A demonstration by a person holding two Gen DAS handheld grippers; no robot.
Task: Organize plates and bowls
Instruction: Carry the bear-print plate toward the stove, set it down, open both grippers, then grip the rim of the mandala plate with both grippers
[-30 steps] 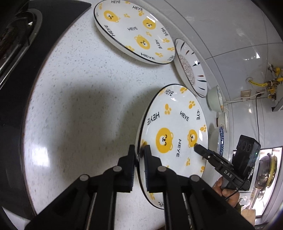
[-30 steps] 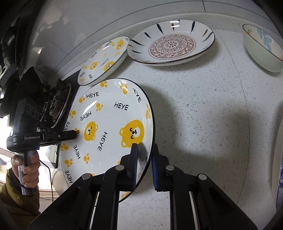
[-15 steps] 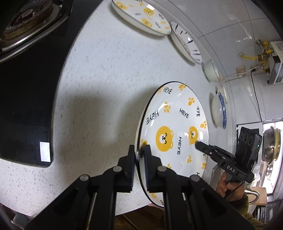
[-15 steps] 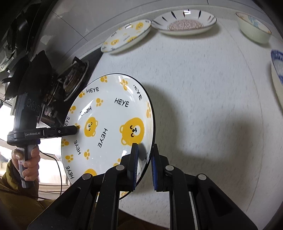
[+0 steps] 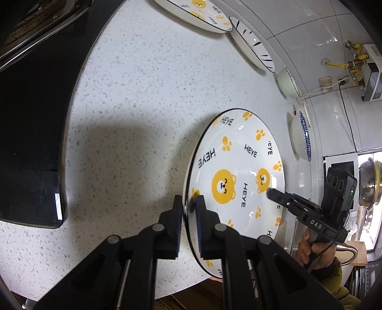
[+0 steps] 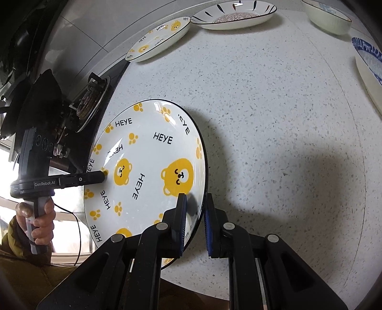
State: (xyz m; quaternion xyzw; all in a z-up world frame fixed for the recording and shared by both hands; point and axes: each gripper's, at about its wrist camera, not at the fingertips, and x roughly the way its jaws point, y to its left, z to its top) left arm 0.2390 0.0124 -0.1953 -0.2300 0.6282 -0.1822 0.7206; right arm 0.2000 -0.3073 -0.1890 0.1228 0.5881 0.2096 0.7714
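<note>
A white bear-print "HEYE" plate (image 5: 238, 171) is held in the air above the speckled counter (image 5: 143, 100), gripped on opposite rims. My left gripper (image 5: 189, 209) is shut on its left rim. My right gripper (image 6: 194, 212) is shut on its right rim; the plate also shows in the right wrist view (image 6: 148, 167). Each gripper appears in the other's view, the right one (image 5: 272, 192) and the left one (image 6: 101, 176). A second bear plate (image 5: 198, 14) lies at the far back by the wall, also in the right wrist view (image 6: 157, 40).
A dark-striped patterned plate (image 6: 234, 14) lies next to the second bear plate. A pale bowl (image 6: 329, 19) and a blue-rimmed dish (image 6: 370, 64) stand further right. A black gas hob (image 5: 28, 119) borders the counter on the left. The counter's front edge is just below the held plate.
Both grippers with the bear plate have pulled back and up from the back wall; the plates at the back now look smaller and farther away.
</note>
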